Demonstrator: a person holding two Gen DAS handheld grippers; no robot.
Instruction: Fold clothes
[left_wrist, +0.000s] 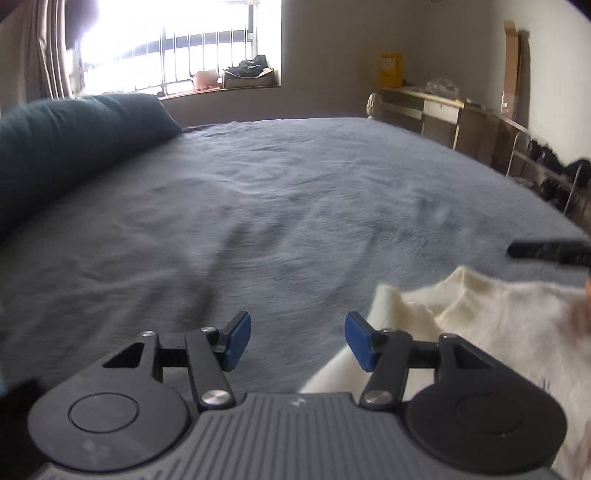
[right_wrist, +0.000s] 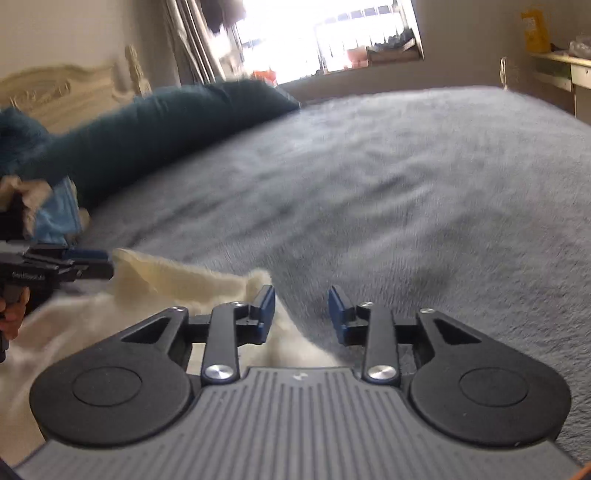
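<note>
Both blue-padded black grippers hang with jaws spread, empty: the left gripper over grey fleece bedspread, the right gripper beside it. Between them a cream fuzzy garment lies rumpled on the bed's near edge.

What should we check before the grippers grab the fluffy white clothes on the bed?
1. Left gripper open: ok.
2. Right gripper open: ok.
3. Fluffy cream-white garment lying on the grey fleece bedspread: ok.
4. Garment edge between either gripper's jaws: not ok, both sit beside it.
5. Garment spread flat: cannot tell, only part shows.
6. Bare bedspread ahead for folding: ok.
</note>
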